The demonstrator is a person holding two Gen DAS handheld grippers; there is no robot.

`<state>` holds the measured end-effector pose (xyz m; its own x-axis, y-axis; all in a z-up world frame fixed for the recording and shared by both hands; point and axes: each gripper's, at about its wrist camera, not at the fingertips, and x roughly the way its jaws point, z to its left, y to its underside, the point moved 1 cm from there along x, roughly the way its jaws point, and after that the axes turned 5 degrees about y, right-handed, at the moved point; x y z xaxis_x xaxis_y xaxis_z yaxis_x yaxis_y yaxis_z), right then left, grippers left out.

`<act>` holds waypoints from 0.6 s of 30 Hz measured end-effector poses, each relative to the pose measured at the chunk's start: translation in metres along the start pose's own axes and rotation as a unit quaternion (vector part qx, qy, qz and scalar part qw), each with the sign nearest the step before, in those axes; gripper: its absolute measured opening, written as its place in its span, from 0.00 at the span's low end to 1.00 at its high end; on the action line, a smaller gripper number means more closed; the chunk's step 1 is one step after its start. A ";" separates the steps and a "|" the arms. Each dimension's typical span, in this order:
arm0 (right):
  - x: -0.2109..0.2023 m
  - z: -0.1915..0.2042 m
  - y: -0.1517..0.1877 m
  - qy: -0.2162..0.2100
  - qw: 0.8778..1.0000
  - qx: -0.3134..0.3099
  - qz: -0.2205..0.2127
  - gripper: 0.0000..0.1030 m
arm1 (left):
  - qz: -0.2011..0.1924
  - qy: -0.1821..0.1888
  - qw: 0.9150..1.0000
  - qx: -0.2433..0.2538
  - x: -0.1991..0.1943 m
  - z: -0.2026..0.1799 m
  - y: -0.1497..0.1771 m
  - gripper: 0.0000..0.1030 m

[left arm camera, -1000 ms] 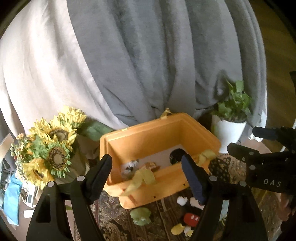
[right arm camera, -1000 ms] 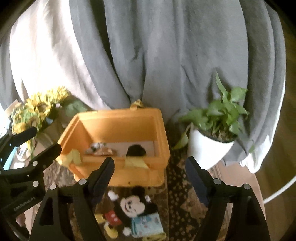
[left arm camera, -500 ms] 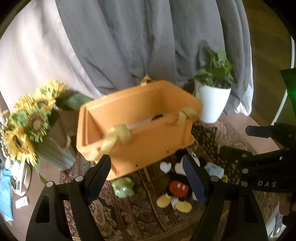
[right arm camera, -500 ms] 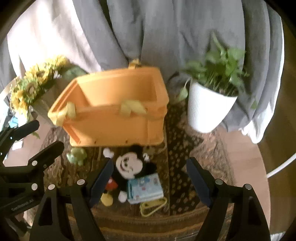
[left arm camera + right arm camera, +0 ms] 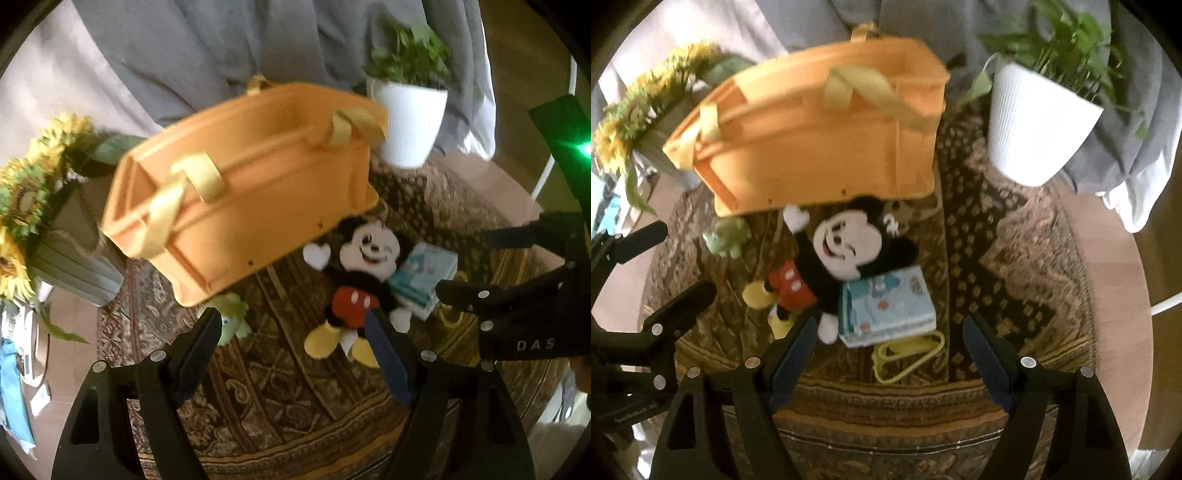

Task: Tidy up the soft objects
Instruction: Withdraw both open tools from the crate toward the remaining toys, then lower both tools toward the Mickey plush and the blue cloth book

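Left gripper [image 5: 293,338]: jaws spread wide, nothing between them, hovering over the patterned rug [image 5: 295,406].
Right gripper [image 5: 886,341]: jaws also wide apart and empty, above the rug's near edge; seen from the left wrist it sits off to the right.
Yellow loop [image 5: 908,350]: thin strap lying flat on the rug, just in front of the cloth book.
Cloth book [image 5: 886,308]: pale blue, soft, printed with small pictures, lying flat and touching the plush's side.
Mouse plush [image 5: 827,266]: black with red shorts and yellow shoes, lying face up on the rug, head close against the bin's front wall.
Green plush [image 5: 232,317]: small, on the rug near the bin's front left corner.
Orange bin [image 5: 251,192]: open top, yellow fabric handles, standing behind the toys; its inside cannot be seen.
Sunflowers [image 5: 26,192]: in a grey vase left of the bin.
Potted plant [image 5: 1038,122]: white ribbed pot right of the bin.
Grey drape [image 5: 207,55]: hangs behind everything.
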<state>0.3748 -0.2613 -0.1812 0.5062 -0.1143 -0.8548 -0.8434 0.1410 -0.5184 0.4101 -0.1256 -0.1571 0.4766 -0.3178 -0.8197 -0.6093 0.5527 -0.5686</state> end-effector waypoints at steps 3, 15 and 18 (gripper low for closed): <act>0.011 0.002 0.004 -0.002 1.000 -0.006 0.018 0.80 | 0.023 0.024 0.999 0.012 0.013 -0.003 0.007 0.77; 0.037 0.003 -0.005 -0.008 0.998 -0.040 0.053 0.83 | 0.032 0.082 0.995 0.046 0.050 -0.010 0.008 0.76; 0.044 -0.001 -0.007 -0.006 0.998 -0.037 0.060 0.83 | 0.030 0.092 0.994 0.045 0.056 -0.012 0.005 0.75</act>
<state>0.4030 -0.2686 -0.2150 0.4035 -0.0886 -0.9107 -0.9086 0.0791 -0.4102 0.4262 -0.1494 -0.2063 0.3115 -0.4128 -0.8559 -0.5705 0.6390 -0.5159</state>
